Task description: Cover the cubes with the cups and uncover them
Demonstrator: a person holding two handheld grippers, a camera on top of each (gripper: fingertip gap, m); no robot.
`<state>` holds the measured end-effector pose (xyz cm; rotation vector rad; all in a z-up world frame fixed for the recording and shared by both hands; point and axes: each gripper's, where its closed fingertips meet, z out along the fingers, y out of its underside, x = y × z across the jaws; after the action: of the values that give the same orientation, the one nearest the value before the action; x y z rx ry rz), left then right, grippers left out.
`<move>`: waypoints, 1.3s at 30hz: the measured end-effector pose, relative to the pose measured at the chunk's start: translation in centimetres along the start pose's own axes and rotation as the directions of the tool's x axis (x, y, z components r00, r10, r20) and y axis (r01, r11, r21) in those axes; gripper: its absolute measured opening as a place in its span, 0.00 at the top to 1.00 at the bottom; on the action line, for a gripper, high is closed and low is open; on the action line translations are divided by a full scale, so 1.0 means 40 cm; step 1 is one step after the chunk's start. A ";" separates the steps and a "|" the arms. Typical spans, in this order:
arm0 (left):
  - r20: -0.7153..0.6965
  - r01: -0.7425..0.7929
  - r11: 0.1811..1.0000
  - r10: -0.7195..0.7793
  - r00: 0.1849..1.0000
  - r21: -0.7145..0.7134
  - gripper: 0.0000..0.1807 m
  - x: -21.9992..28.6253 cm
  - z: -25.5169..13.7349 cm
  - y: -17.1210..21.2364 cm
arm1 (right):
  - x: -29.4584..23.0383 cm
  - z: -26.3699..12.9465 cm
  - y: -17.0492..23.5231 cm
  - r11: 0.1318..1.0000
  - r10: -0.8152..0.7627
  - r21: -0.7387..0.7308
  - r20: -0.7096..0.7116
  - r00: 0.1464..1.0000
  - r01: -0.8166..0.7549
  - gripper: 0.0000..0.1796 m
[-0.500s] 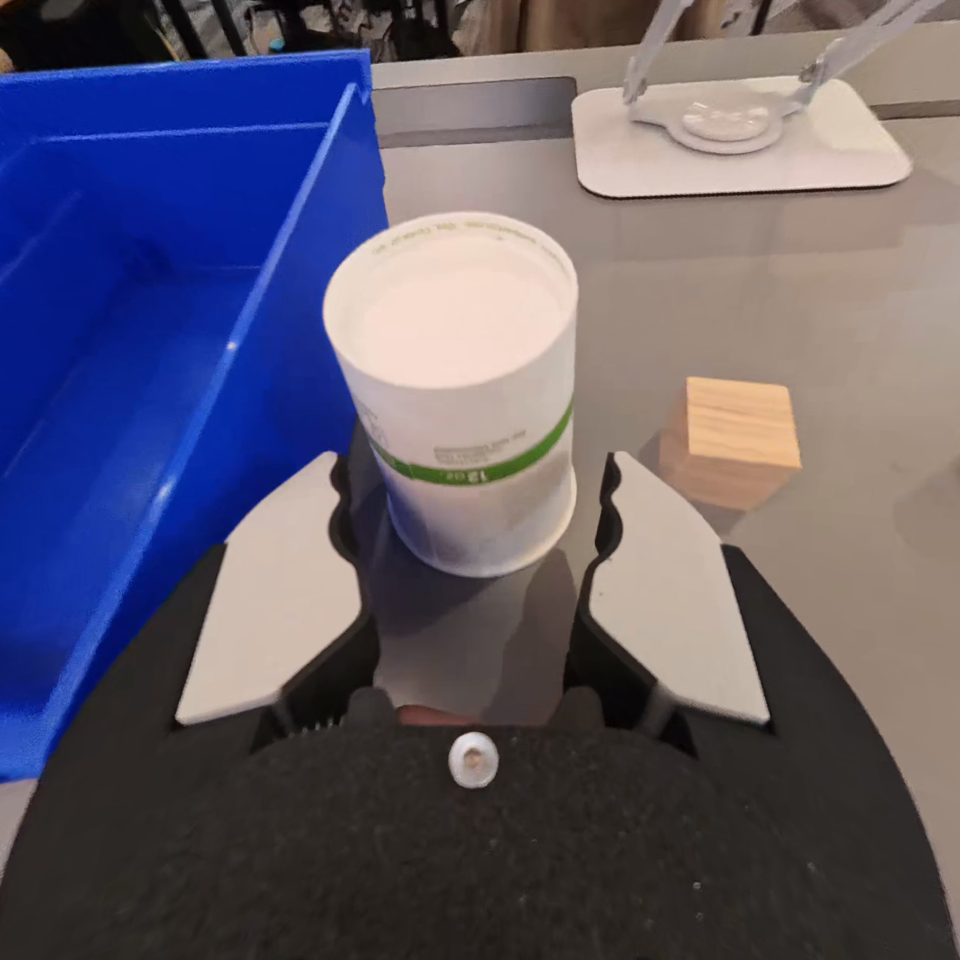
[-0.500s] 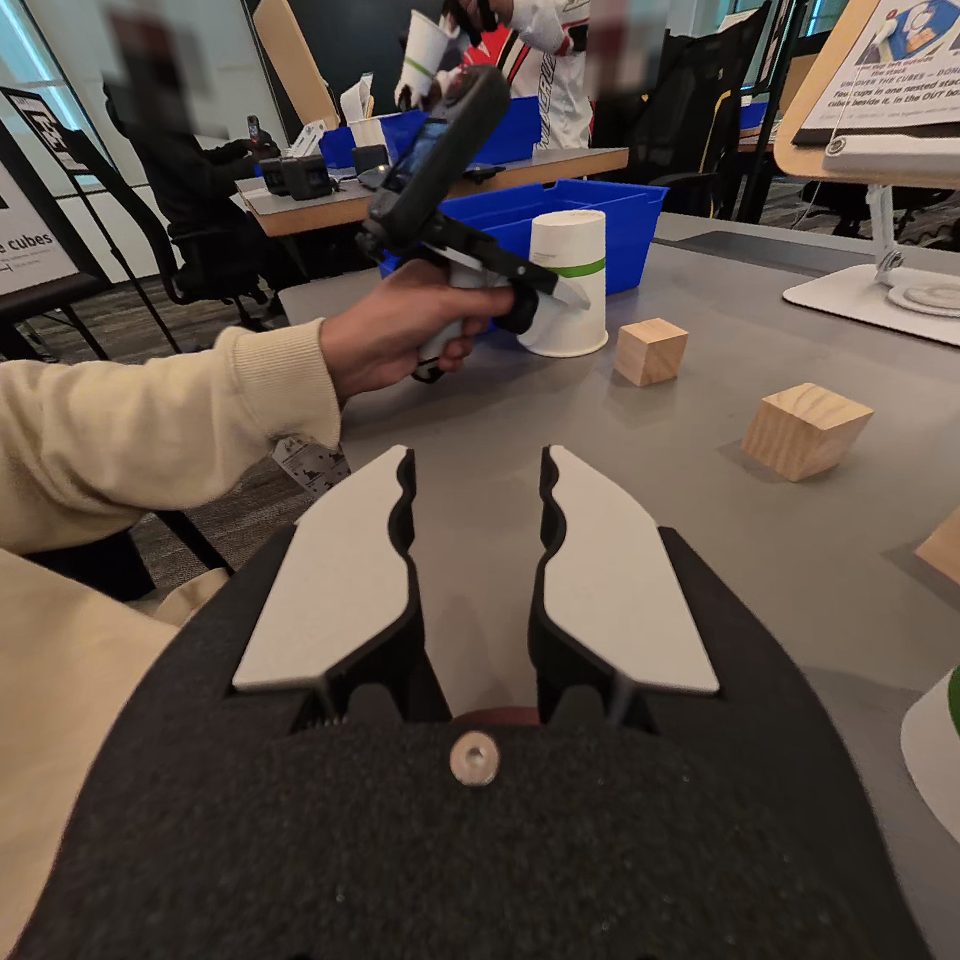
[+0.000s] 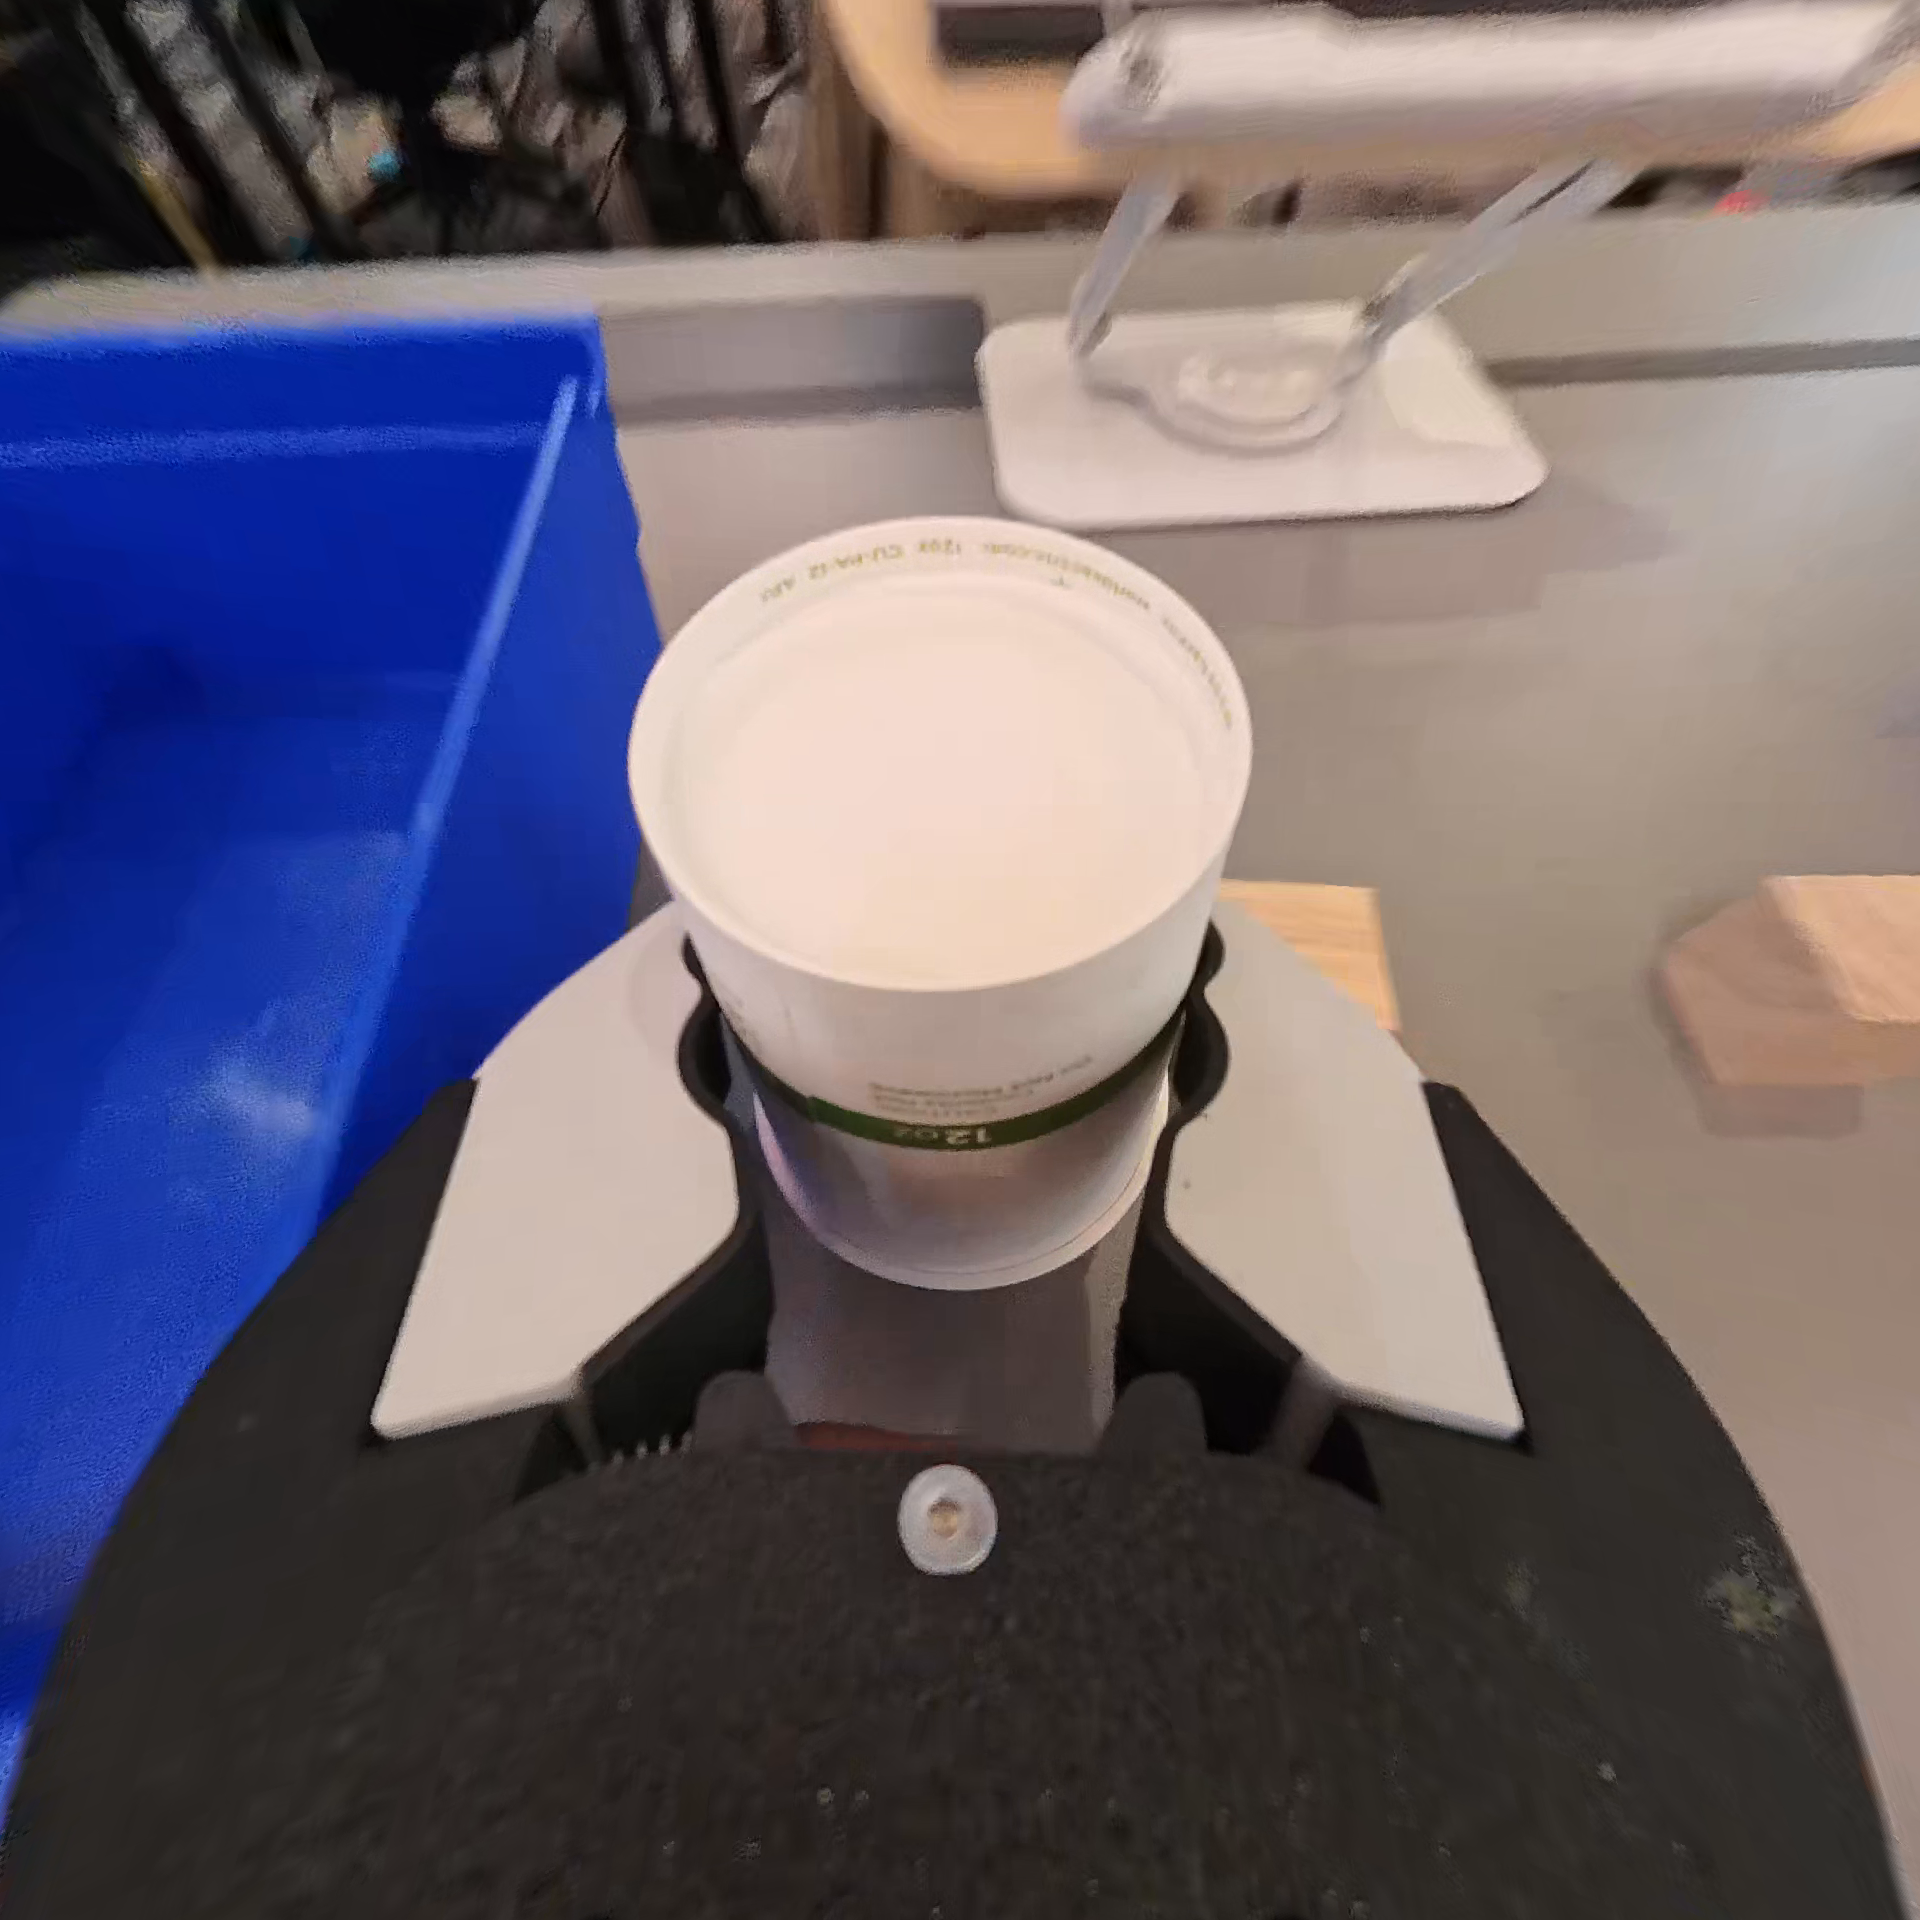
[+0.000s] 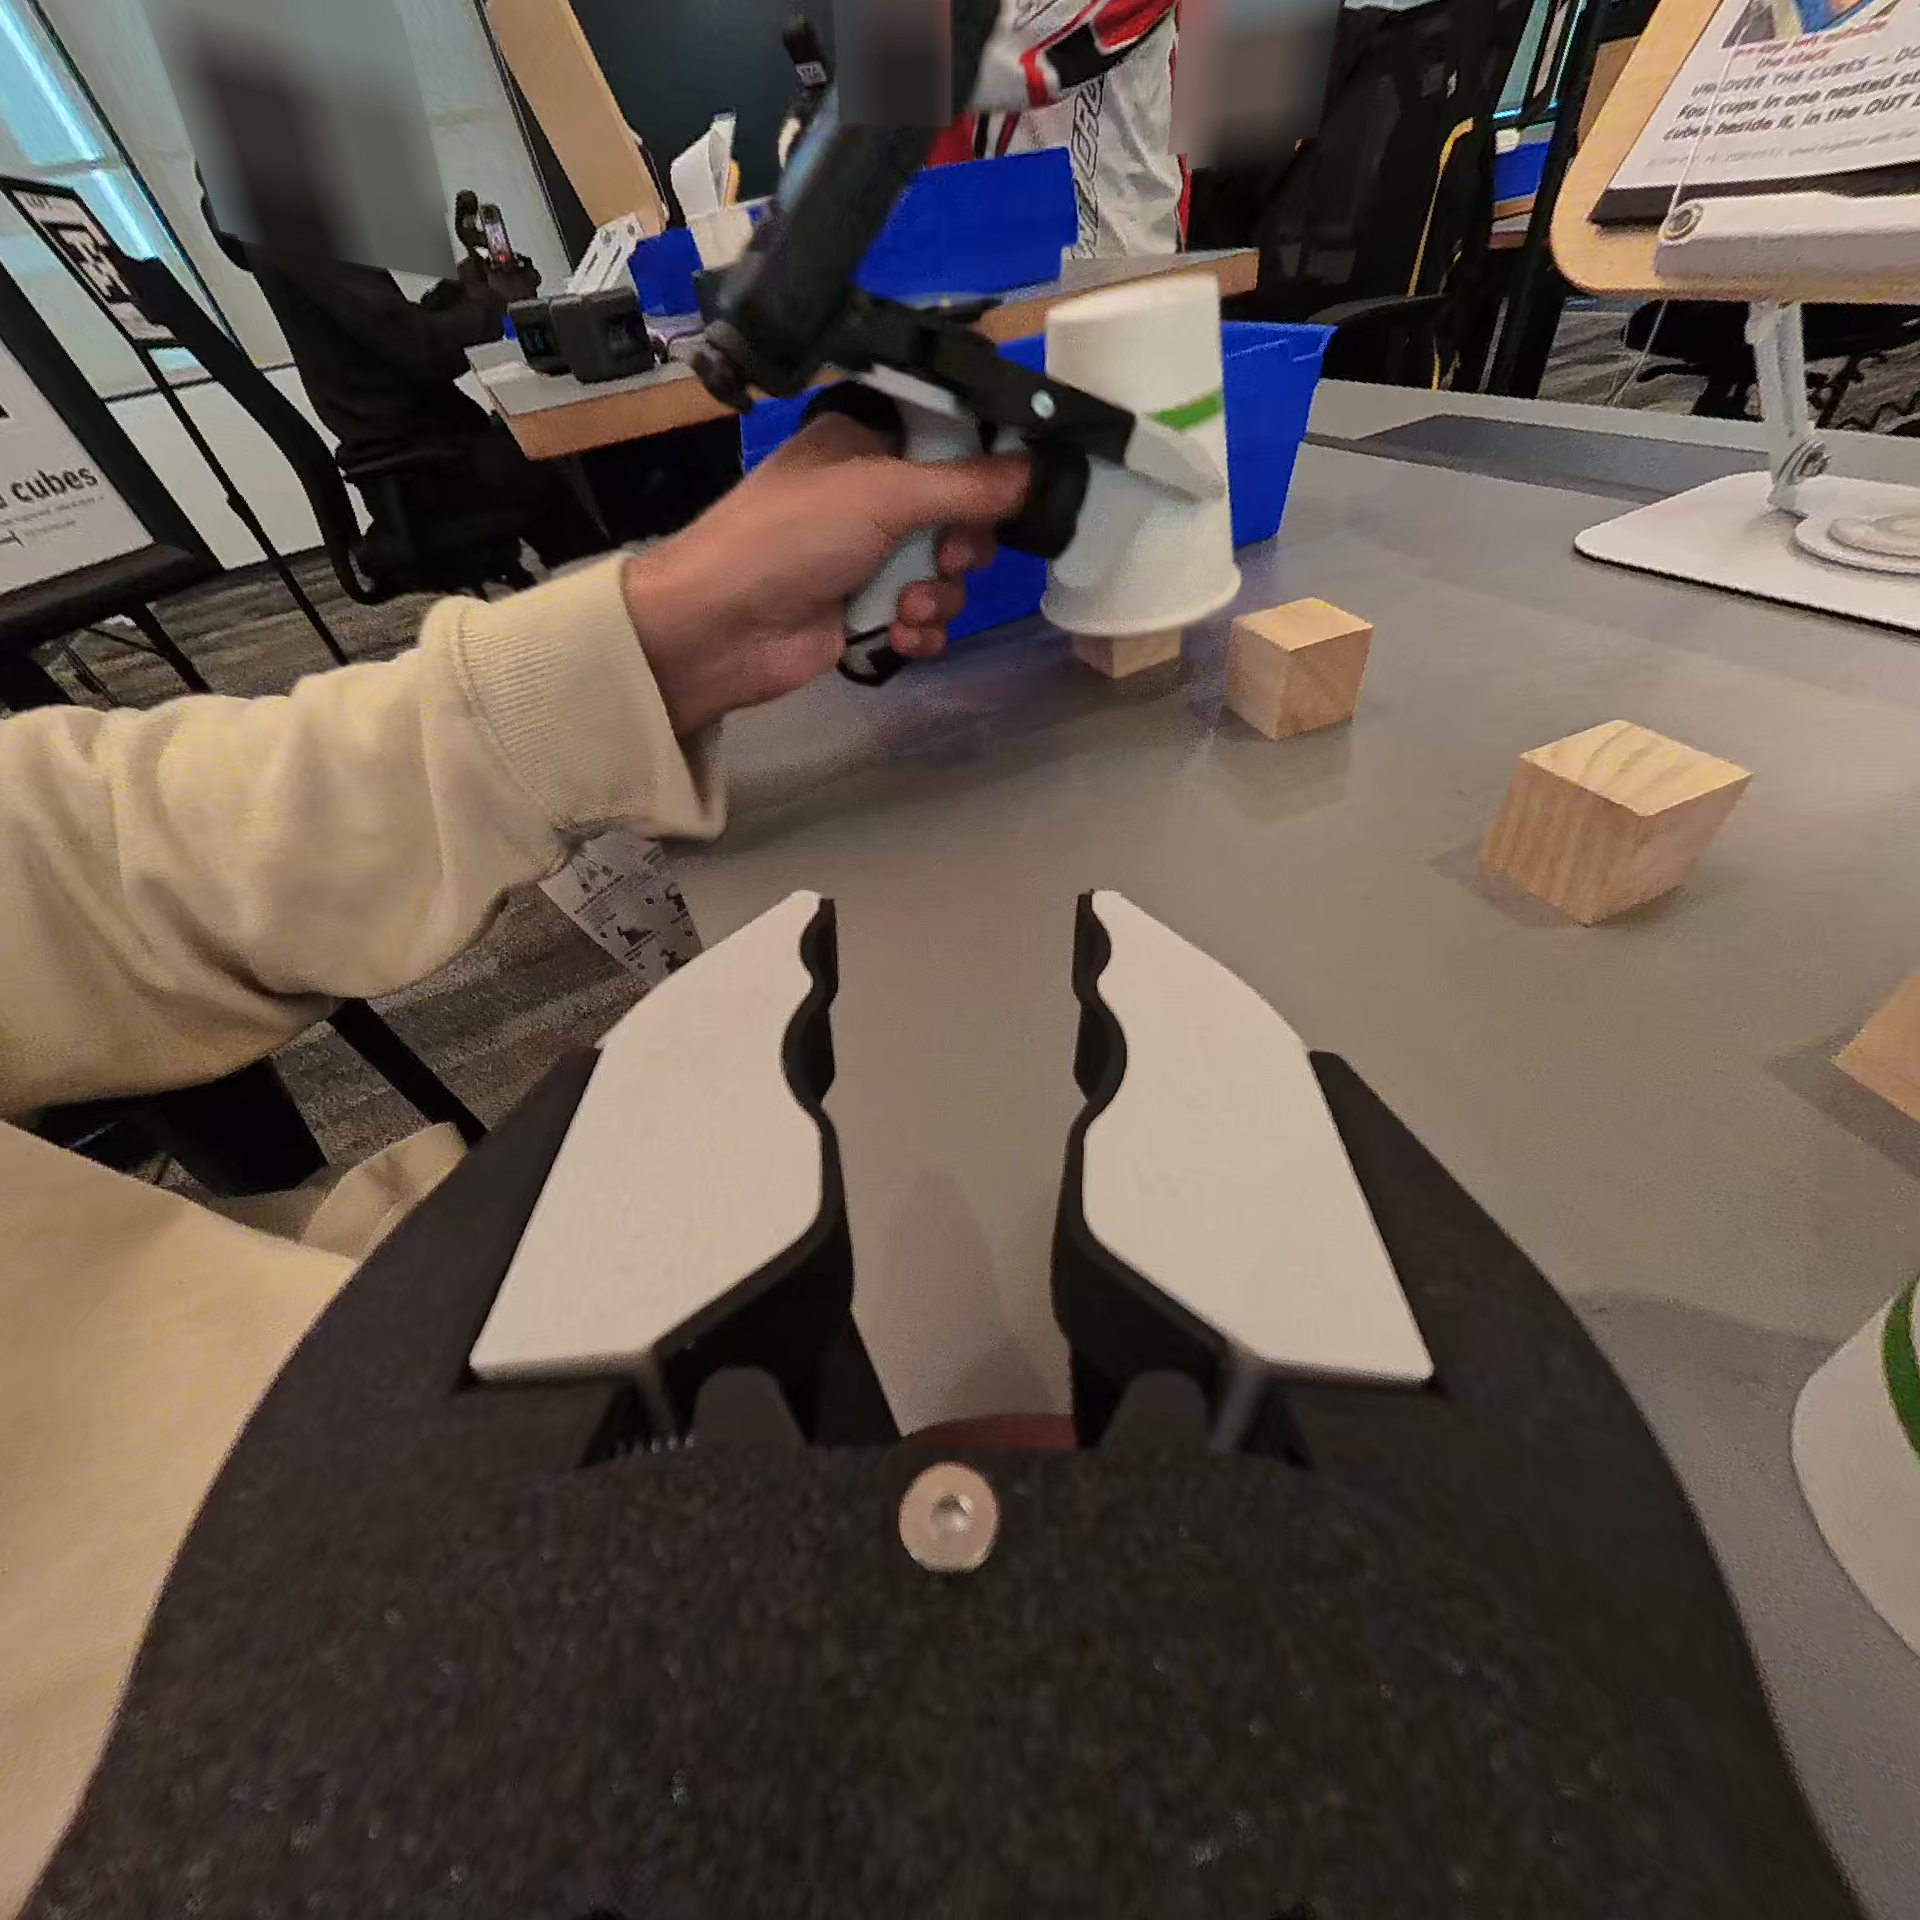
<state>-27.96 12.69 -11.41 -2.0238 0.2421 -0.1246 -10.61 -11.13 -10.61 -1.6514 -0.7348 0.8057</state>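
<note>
Beside the blue bin, the upside-down white paper cup has left the desk. Half a second ago it stood on the surface with the left gripper spread wide around it; now that gripper's jaws have closed in on the cup's wall at its green band, one on each side, and the right wrist view shows the cup lifted and tilted, its open mouth hanging just above a wooden cube that was hidden under it. So one cube is freshly uncovered, which reads as the uncovering half of the task under way (whether more cups remain over cubes cannot be told from here).

Three other cubes lie bare on the desk: one just beside the uncovered cube, one nearer, and a corner of another at the right edge. A second cup with a green band peeks in at the lower right edge, standing mouth-down on the desk.

The left gripper's jaws pinch the cup firmly enough to carry it, though the thin wall does not look crushed. The right gripper hovers low over bare desk, its jaws partly apart with a clear gap between them, holding and touching nothing.
</note>
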 end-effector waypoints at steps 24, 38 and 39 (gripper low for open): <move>-0.969 0.256 0.936 0.248 0.014 0.243 0.53 0.382 -0.537 -0.173 | -0.081 0.042 -0.360 0.515 0.537 0.152 0.710 0.456 -0.844 0.73; -0.978 0.152 0.968 0.185 0.098 0.198 0.50 0.384 -0.527 -0.061 | -0.072 0.048 -0.331 0.537 0.522 0.174 0.700 0.487 -0.825 1.00; -0.971 0.145 0.968 0.179 0.158 0.203 0.50 0.364 -0.512 -0.044 | -0.070 0.046 -0.329 0.560 0.515 0.191 0.681 0.520 -0.806 0.99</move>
<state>-17.53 -7.70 -0.90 -1.3304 1.0415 -1.4802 -14.51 -9.66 2.31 -1.1801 -0.1409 1.9664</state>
